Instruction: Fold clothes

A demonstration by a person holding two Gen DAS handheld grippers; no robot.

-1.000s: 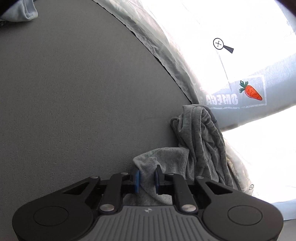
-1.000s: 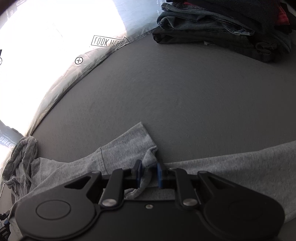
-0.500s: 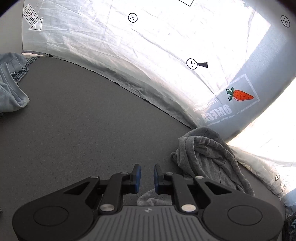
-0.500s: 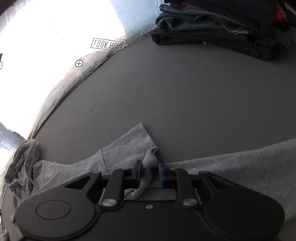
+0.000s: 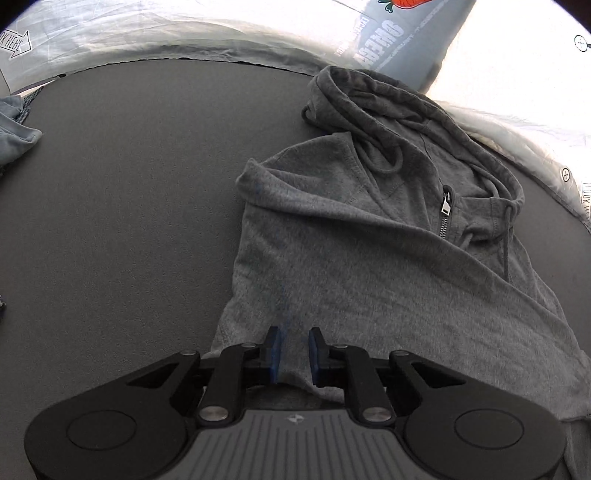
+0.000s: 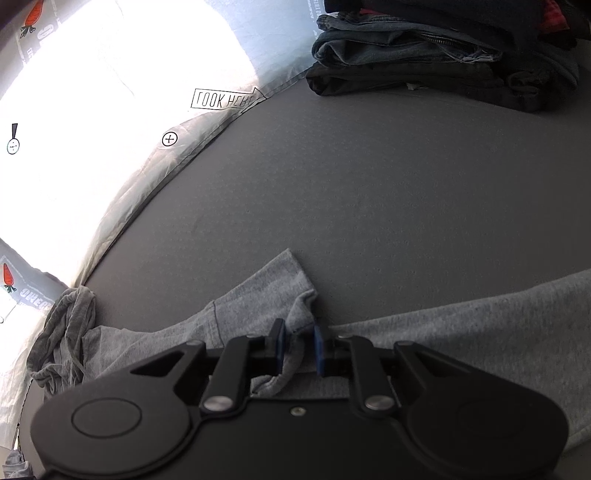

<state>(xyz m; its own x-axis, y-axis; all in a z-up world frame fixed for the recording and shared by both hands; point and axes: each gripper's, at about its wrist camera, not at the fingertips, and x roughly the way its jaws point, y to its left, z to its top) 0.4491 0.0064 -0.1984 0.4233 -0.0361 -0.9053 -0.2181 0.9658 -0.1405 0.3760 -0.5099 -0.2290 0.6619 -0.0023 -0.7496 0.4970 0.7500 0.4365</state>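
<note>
A grey zip hoodie (image 5: 351,258) lies spread on the dark grey mat (image 5: 129,221), its hood (image 5: 369,96) bunched at the far edge and its zip (image 5: 445,214) partly shut. My left gripper (image 5: 294,350) hangs over the hoodie's lower edge. Its jaws are opening, and the cloth lies flat in the narrow gap with neither pad pressing on it. In the right wrist view my right gripper (image 6: 299,343) is closing on a bunched fold of the hoodie's sleeve (image 6: 266,291). The hood (image 6: 66,325) shows at the far left.
A stack of folded dark clothes (image 6: 424,62) sits at the mat's far right corner. A crumpled blue-grey garment (image 5: 14,136) lies at the left edge. A white printed sheet (image 5: 184,33) rims the mat on the far side.
The left gripper, which held bunched cloth beside the hood, let it go, lifted and swung round over the hoodie's flat body. The right gripper has stayed put with the sleeve fold in it.
</note>
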